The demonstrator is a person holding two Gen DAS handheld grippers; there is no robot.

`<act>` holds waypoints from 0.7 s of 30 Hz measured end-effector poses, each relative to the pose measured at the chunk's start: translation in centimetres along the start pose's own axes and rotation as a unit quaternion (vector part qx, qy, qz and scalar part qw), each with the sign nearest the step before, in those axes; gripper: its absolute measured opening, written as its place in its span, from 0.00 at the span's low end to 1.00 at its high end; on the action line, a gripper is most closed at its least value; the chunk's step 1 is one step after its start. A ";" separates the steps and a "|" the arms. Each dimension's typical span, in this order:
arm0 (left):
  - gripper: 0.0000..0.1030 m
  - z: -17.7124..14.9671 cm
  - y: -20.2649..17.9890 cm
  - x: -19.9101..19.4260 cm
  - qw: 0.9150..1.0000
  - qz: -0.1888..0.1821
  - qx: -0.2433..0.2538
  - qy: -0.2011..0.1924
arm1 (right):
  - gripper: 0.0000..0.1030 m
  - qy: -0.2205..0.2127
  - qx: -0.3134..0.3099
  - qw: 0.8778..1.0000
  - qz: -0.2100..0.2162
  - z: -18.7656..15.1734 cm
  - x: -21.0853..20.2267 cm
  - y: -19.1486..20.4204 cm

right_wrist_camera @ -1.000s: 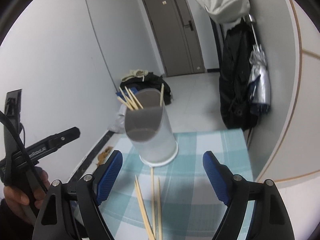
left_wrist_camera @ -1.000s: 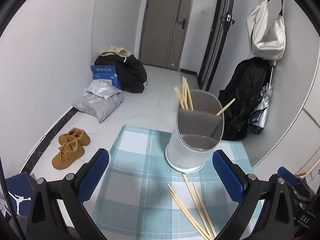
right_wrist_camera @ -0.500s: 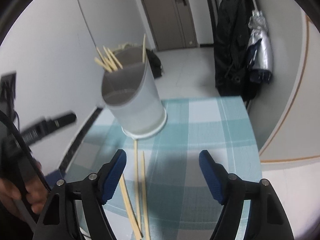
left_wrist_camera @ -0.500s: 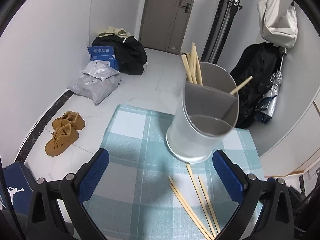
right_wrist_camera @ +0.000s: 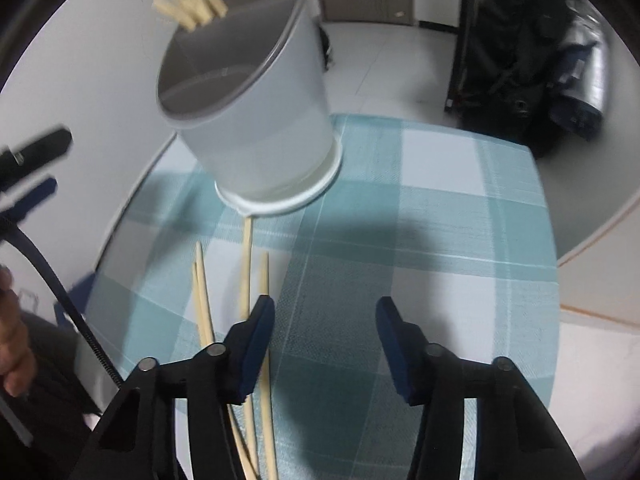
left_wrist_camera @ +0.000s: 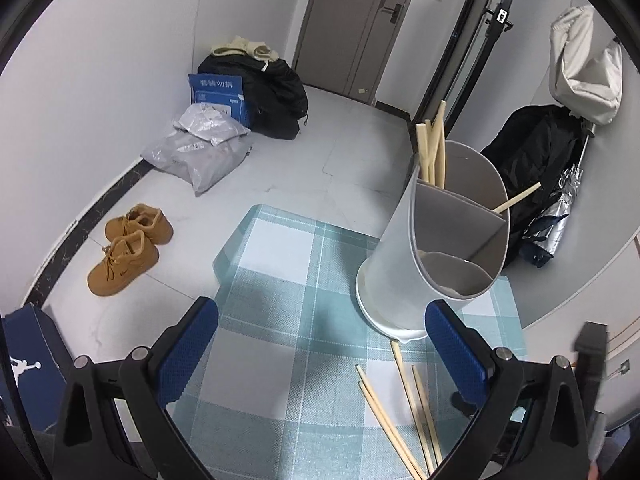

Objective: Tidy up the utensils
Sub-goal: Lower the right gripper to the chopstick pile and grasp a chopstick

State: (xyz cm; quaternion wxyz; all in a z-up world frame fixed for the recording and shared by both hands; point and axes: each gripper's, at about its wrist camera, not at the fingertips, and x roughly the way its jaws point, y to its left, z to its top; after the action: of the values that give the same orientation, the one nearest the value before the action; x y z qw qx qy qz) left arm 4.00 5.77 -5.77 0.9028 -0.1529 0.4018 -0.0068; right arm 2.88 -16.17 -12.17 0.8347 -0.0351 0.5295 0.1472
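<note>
A white utensil holder (left_wrist_camera: 436, 248) (right_wrist_camera: 256, 120) with grey dividers stands on a teal checked tablecloth (left_wrist_camera: 288, 320) (right_wrist_camera: 420, 248). Several wooden chopsticks stick up from its far compartments. Several loose chopsticks (left_wrist_camera: 404, 404) (right_wrist_camera: 248, 280) lie on the cloth in front of it. My left gripper (left_wrist_camera: 320, 344) is open above the cloth, left of the loose chopsticks, with nothing between its fingers. My right gripper (right_wrist_camera: 324, 332) points steeply down at the cloth; its jaws are closing with nothing between them. Its left finger sits over the loose chopsticks, which lie beside and under it.
Beyond the table lie tan shoes (left_wrist_camera: 124, 248), grey parcels (left_wrist_camera: 200, 152), a blue box (left_wrist_camera: 218, 94) and a black bag (left_wrist_camera: 272, 96) on the floor. Dark coats and a folded umbrella (left_wrist_camera: 560, 200) hang at the right wall. A hand (right_wrist_camera: 12, 340) holds the left tool.
The right gripper has dropped and tipped down toward the cloth near the loose chopsticks, and its fingers have drawn closer together. The left gripper has sunk a little and tipped down toward the cloth.
</note>
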 end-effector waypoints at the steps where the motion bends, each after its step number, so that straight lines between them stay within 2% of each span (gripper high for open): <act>1: 0.99 0.0 0.1 0.0 1.000 0.000 -0.002 0.001 | 0.47 0.007 -0.012 1.000 -0.005 0.1 0.5 0.5; 5: 0.99 0.3 0.9 0.2 1.000 0.001 -0.009 0.007 | 0.35 0.023 -0.041 0.999 -0.009 0.5 1.8 1.6; 8: 0.99 0.4 1.6 0.3 1.000 -0.004 -0.022 0.012 | 0.31 0.031 -0.055 0.998 -0.010 0.8 2.5 2.4; 14: 0.99 0.5 2.9 0.3 0.999 0.002 -0.041 0.013 | 0.31 0.036 -0.080 0.996 -0.010 1.8 3.4 3.7; 19: 0.99 0.6 3.6 0.4 0.999 -0.004 -0.050 0.019 | 0.28 0.040 -0.096 0.994 -0.028 2.2 4.1 4.5; 21: 0.99 0.8 4.0 0.4 0.998 -0.002 -0.057 0.018 | 0.19 0.038 -0.102 0.994 -0.030 2.1 4.0 5.1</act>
State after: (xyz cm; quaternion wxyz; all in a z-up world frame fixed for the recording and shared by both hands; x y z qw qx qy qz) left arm 4.42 9.72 -6.72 0.8852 -0.2047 0.4177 0.0116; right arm 4.86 -10.06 -14.34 0.8102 -0.1411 0.5416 0.1739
